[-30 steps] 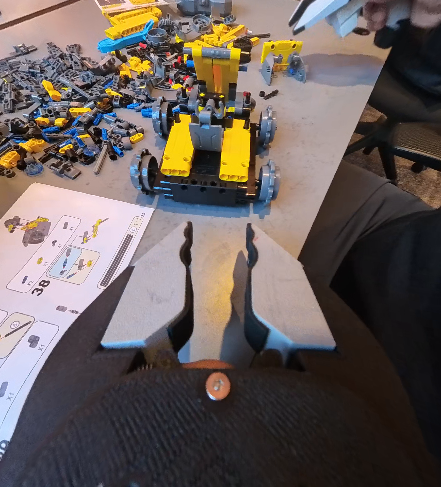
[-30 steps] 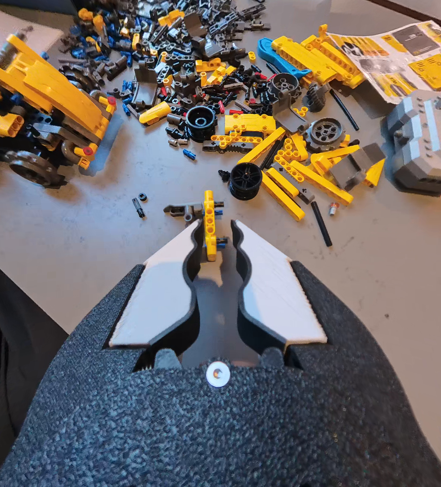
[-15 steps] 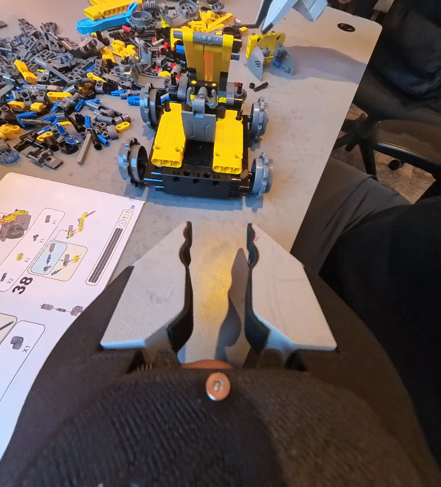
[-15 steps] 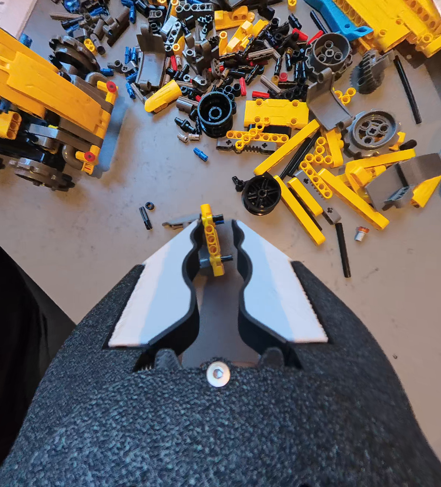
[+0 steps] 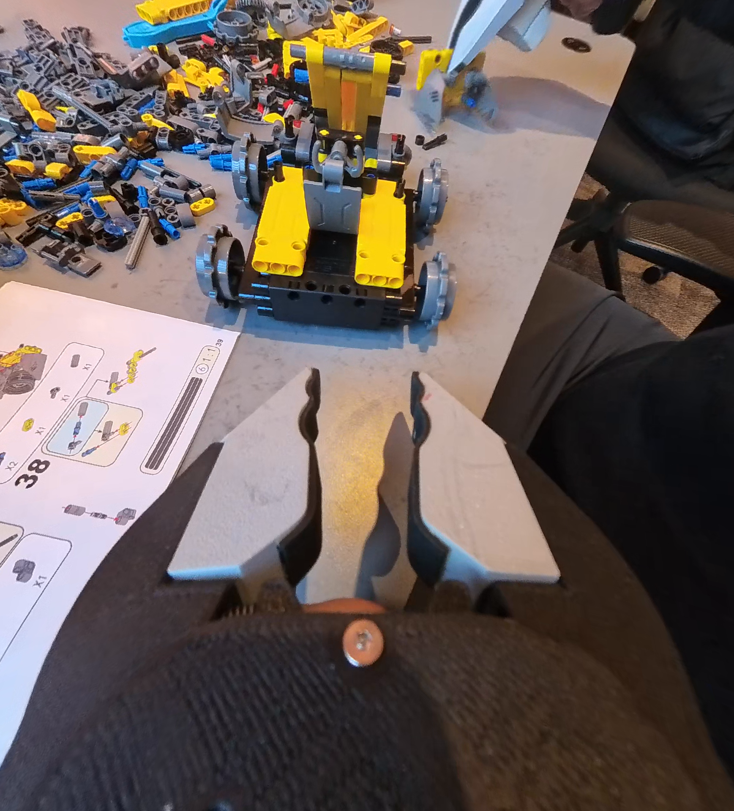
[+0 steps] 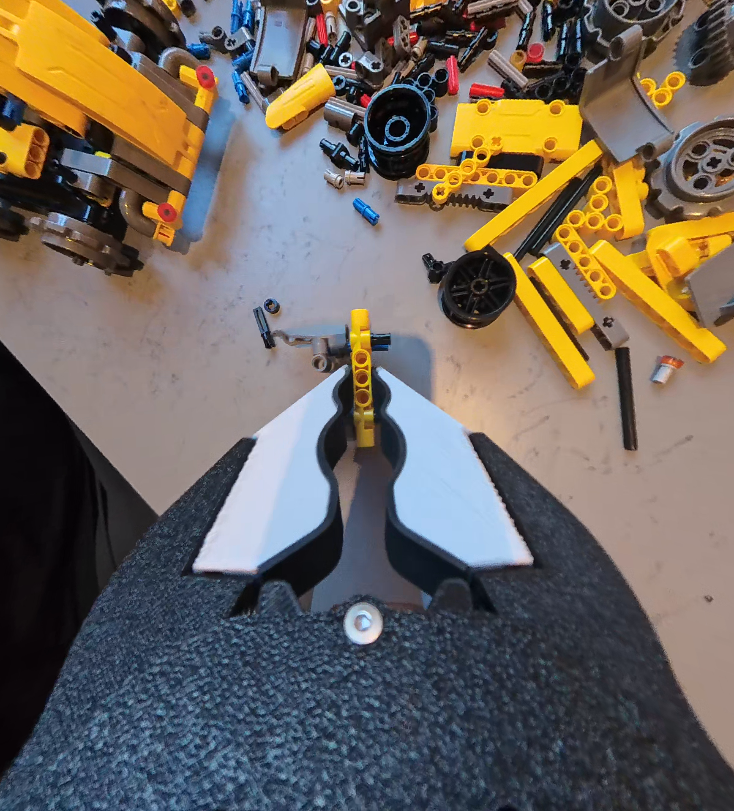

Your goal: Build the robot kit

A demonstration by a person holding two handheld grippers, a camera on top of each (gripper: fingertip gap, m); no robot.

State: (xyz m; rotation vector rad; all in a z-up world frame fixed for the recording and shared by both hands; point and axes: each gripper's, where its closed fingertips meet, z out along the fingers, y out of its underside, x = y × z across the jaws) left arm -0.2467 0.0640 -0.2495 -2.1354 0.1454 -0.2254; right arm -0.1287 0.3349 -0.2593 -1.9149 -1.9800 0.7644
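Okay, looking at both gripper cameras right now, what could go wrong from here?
1. The right gripper pinches only the near end of the yellow beam assembly; its grey and black parts stick out past the tips, so it may twist or slip.
2. A small black pin and ring lie loose beside it and could get knocked off the nearby table edge.
3. The left gripper hangs open near the yellow vehicle, which a careless swing might bump.

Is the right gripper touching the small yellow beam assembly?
Touching. The right wrist view shows the right gripper shut on the yellow beam assembly, both fingers pressing its sides with no gap.
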